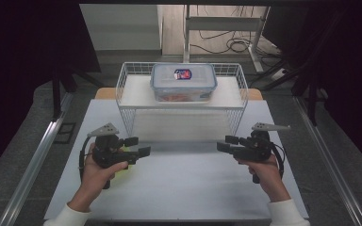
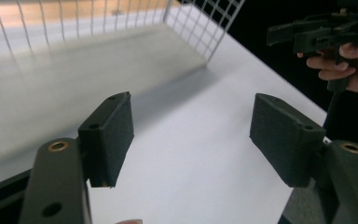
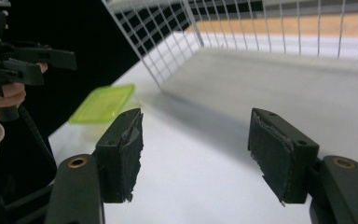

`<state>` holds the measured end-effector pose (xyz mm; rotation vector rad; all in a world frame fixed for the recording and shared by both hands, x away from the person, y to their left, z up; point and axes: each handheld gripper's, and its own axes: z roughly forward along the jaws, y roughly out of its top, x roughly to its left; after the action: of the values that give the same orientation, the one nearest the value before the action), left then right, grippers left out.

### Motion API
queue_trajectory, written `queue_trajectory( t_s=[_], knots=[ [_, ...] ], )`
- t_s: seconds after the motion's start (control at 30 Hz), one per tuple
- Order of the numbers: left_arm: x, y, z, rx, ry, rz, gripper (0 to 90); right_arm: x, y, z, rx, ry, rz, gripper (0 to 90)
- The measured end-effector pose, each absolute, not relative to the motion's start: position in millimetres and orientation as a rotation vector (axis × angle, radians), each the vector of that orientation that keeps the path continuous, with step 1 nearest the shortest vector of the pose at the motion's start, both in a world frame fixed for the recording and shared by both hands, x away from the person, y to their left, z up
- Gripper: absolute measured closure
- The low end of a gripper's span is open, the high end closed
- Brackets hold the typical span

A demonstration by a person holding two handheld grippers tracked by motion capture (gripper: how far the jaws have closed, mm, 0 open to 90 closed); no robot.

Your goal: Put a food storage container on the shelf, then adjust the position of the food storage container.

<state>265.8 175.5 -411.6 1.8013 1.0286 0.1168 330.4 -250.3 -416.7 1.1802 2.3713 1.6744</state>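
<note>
Yellow-green flat lid point(image 3: 103, 103), translucent, square with rounded corners, flat on the white tabletop point(image 1: 184, 188) just under the left gripper point(image 1: 139, 146). Both pairs of jaws spread wide, nothing between them, left gripper and right gripper point(image 1: 227, 143) alike. Beyond, a white wire rack point(image 1: 181, 101) carrying a clear lidded food container point(image 1: 184, 82) with a blue-and-red label. Dark curtains at both sides, cables on the floor behind.

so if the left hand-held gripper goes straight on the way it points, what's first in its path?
Probably the other hand-held gripper facing it; between them only bare white tabletop. Depth is unclear.
</note>
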Motion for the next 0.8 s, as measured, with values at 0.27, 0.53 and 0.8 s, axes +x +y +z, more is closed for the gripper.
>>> queue_trajectory(
  t_s=[0.27,0.53,0.8],
  knots=[
    [257,173,-444,1.832,1.064,0.014,27.5,316,-247,-448,1.187,2.461,1.578,35.0],
    [256,174,-462,1.902,1.104,-0.012,27.2,311,-242,-465,1.176,2.519,1.448,34.7],
    [251,174,-458,1.913,1.097,0.015,26.6,303,-245,-465,1.18,2.502,1.454,33.4]
  ],
)
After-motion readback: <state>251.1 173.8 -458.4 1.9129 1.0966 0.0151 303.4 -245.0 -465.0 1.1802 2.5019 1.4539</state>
